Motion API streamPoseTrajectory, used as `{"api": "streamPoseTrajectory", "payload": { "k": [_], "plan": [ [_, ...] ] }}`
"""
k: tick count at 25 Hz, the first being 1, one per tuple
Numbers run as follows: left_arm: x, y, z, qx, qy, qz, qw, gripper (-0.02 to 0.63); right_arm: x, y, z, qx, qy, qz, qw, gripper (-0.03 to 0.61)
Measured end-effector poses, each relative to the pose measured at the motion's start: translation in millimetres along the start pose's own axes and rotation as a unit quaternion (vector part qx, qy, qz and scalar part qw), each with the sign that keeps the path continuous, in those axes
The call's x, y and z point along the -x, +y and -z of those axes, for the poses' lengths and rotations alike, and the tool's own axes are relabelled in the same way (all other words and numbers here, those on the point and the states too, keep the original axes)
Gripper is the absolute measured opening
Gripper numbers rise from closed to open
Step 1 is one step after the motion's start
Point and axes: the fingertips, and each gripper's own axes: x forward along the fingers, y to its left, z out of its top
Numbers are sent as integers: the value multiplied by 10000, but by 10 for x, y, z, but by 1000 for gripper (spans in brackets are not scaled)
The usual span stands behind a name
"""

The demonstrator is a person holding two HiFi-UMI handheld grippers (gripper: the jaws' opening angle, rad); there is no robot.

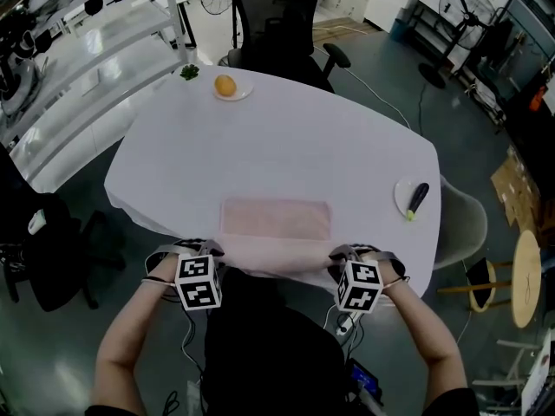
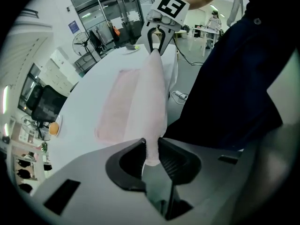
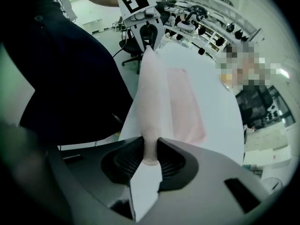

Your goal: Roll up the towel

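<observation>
Nearest me, at the table's (image 1: 364, 159) near edge, my left gripper (image 2: 151, 156) and right gripper (image 3: 151, 156) are each clamped on a near corner of the towel (image 1: 276, 219), with the pink cloth pinched between the pads. The hem between them is raised off the table and drawn into a soft ridge. Past that ridge the rest of the towel lies flat on the table's near half. I see no full turn of roll, so I judge the job barely begun: the lifted edge has yet to be tucked over and rolled toward the table's far end. Only the gripper views show the cloth actually caught in the jaws, and each also shows the other gripper across the ridge. From the head view the marker cubes hide both grips. That view alone shows the towel's whole outline, a plate (image 1: 403, 196) with a dark pen-like thing at the table's right edge, and an orange (image 1: 225, 85) at its far end.
</observation>
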Motion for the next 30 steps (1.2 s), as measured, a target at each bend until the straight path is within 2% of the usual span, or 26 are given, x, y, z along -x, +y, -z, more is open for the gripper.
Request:
{"api": "streamPoseTrajectory", "payload": {
  "k": [7, 12, 19, 23, 27, 30],
  "plan": [
    [79, 459, -49, 443, -186, -124, 9988, 105, 0, -468, -25, -289, -38, -1, 9996, 107],
    [-7, 760, -60, 267, -124, -68, 9995, 114, -109, -753, 7, -307, 60, -95, 9995, 115],
    [-258, 979, -16, 276, -17, 389, 9989, 115, -367, -944, 40, -553, 289, -652, 9959, 120],
    [-420, 998, 29, 301, 73, 556, 9980, 115, -504, -980, 63, -684, 426, -831, 9933, 121],
    [-554, 992, 56, 301, 143, 515, 9981, 120, -602, -991, 85, -825, 506, -882, 9914, 132],
    [-571, 1007, 46, 267, 128, 367, 9989, 153, -602, -1026, 94, -744, 479, -724, 9934, 152]
  ]
}}
